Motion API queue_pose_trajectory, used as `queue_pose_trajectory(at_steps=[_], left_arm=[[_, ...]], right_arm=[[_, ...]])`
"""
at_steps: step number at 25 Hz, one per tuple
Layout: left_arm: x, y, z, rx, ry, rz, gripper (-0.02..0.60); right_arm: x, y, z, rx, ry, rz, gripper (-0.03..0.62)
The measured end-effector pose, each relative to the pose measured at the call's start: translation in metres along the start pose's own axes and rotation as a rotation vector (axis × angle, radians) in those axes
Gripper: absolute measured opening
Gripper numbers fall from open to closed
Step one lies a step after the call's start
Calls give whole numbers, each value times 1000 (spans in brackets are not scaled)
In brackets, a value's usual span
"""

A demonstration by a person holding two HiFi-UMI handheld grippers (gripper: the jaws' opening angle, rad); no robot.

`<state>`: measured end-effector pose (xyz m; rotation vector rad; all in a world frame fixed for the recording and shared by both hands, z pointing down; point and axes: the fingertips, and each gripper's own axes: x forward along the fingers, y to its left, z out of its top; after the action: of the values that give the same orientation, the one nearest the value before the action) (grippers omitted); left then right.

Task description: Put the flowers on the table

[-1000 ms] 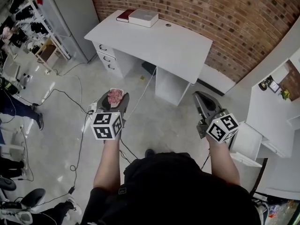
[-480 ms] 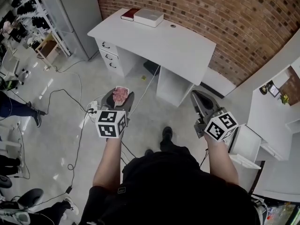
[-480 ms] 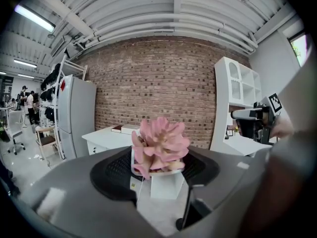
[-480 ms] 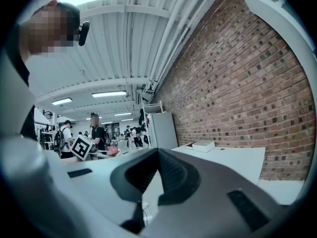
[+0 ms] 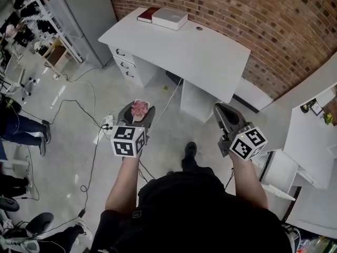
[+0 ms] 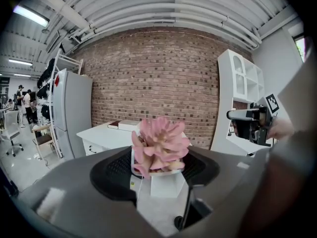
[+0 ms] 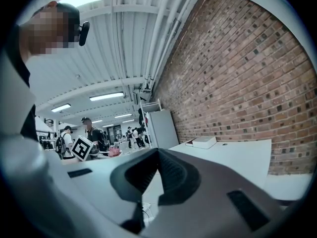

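Black top on one person (image 5: 184,204), nearest the camera. Two bare forearms, two grippers, one marker cube on each, so two cubes (image 5: 128,141).

One bunch of pink flowers (image 5: 140,108) in one small white pot (image 6: 159,168). Left gripper (image 5: 138,119) has its jaws set wide and clamped on the pot's sides, with the flowers upright between the pads. Right gripper (image 5: 223,115) has its pads pressed together with nothing between them.

One dark shoe (image 5: 190,149) shows on the grey floor, between the two arms. Several black and white cables (image 5: 89,162) run over the floor to the left. Bystanders stand at the far left edge; their count is unclear.

One white table (image 5: 210,57) stands ahead, with drawers under its left end. Two things lie on its far left corner, touching each other: one dark red book (image 5: 147,15) and one flat white box (image 5: 169,19). One grey cabinet (image 5: 87,9) stands left of the table, and one brick wall (image 5: 253,15) runs behind it.

Pose: both forearms reach forward and roughly level, with the grippers well apart. Left jaws point toward the table. Right jaws point ahead and slightly left. Flowers hang in the air over the floor, short of the table's front edge, not on it.
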<state>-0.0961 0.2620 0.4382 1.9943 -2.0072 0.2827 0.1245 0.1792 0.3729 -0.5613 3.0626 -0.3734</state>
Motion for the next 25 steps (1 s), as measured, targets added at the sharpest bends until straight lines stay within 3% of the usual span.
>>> queue_pose_trajectory(at_steps=[14, 25], left_arm=[[151, 8, 38, 16, 80, -11, 273], [207, 8, 72, 23, 81, 42, 273]], right_arm=[[86, -136, 0, 79, 50, 36, 6], [102, -201, 23, 82, 46, 79, 6]])
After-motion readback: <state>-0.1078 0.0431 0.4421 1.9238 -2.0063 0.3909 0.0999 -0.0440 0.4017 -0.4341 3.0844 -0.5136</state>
